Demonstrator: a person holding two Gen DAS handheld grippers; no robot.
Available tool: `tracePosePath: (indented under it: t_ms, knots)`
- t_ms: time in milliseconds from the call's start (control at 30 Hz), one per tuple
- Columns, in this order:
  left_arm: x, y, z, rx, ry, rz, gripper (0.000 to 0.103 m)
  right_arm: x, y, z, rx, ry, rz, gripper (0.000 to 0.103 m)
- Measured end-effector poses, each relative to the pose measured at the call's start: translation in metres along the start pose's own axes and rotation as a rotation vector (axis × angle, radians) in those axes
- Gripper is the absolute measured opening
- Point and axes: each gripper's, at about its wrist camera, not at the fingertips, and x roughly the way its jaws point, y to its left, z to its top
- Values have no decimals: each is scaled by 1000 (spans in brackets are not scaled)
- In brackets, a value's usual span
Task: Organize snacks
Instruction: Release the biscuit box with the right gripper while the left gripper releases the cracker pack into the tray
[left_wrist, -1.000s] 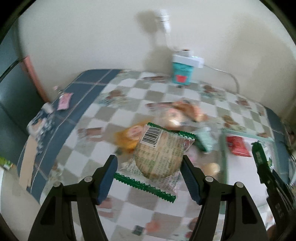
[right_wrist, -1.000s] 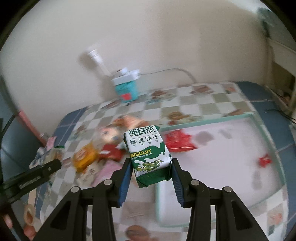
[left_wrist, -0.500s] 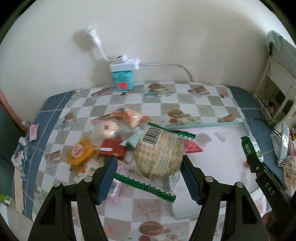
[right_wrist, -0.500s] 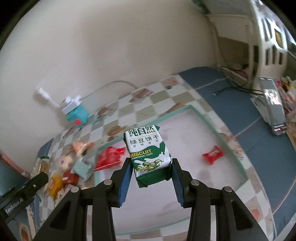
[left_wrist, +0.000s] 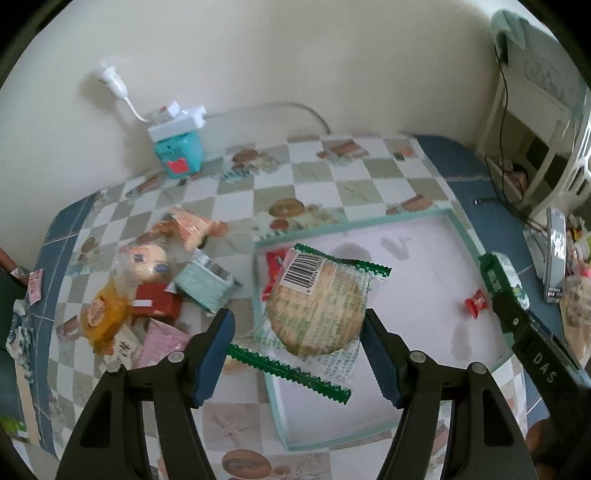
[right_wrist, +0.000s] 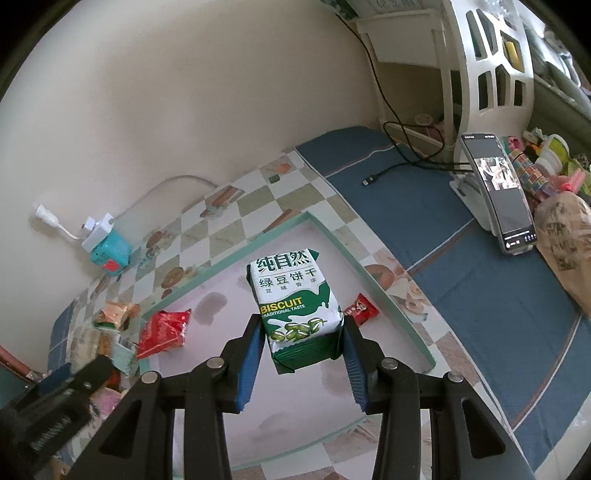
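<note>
My left gripper (left_wrist: 299, 332) is shut on a clear round cracker packet (left_wrist: 317, 306) with green serrated ends, held above the left part of the pink tray (left_wrist: 424, 306). My right gripper (right_wrist: 301, 332) is shut on a green and white biscuit pack (right_wrist: 295, 306), held over the tray's middle (right_wrist: 221, 295). It also shows at the right of the left wrist view (left_wrist: 504, 277). In the tray lie a red packet (right_wrist: 162, 332) and a small red candy (right_wrist: 360, 308).
A pile of loose snacks (left_wrist: 155, 291) lies on the checkered cloth left of the tray. A teal box with a plug (left_wrist: 179, 147) stands by the wall. A phone on a stand (right_wrist: 498, 192), a cable and clutter sit at the right.
Both grippers have swung to the right with their packets, from over the snack pile to above the tray. Neither grip has changed.
</note>
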Motion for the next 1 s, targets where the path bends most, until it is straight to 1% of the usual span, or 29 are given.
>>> tracePosePath:
  t_ms: [233,400,633,667,700,733,767,800,833,867,900,1000]
  knots:
    - [28,-2,-11,-2,71,-4,71,37,-3,-18,-2,124,-45,44]
    - [47,-1,-20,-10,126,-8,71,47,-3,-24,-11,150,-50,44]
    - [53,0,-23,-7,145,-6,71,50,-2,-26,-9,174,-56,45]
    - [54,0,-24,-5,148,-8,71,50,-3,-25,-2,177,-57,46]
    - [54,1,-24,-9,150,-9,72,48,-2,-25,-3,179,-62,51]
    - [54,3,-23,-13,151,-6,75,48,-1,-24,-6,177,-65,55]
    - [53,4,-23,-15,151,-1,83,46,-1,-23,-5,173,-67,65]
    - [52,5,-22,-16,148,4,86,44,-1,-23,-3,171,-67,68]
    - [50,7,-22,-19,142,10,87,43,-1,-22,-2,169,-65,68]
    - [48,10,-22,-23,138,14,87,41,-1,-21,0,167,-63,68]
    - [46,13,-21,-29,134,18,87,39,0,-20,0,165,-64,71]
    - [39,27,-19,-72,115,37,87,36,3,-19,-10,161,-68,76]
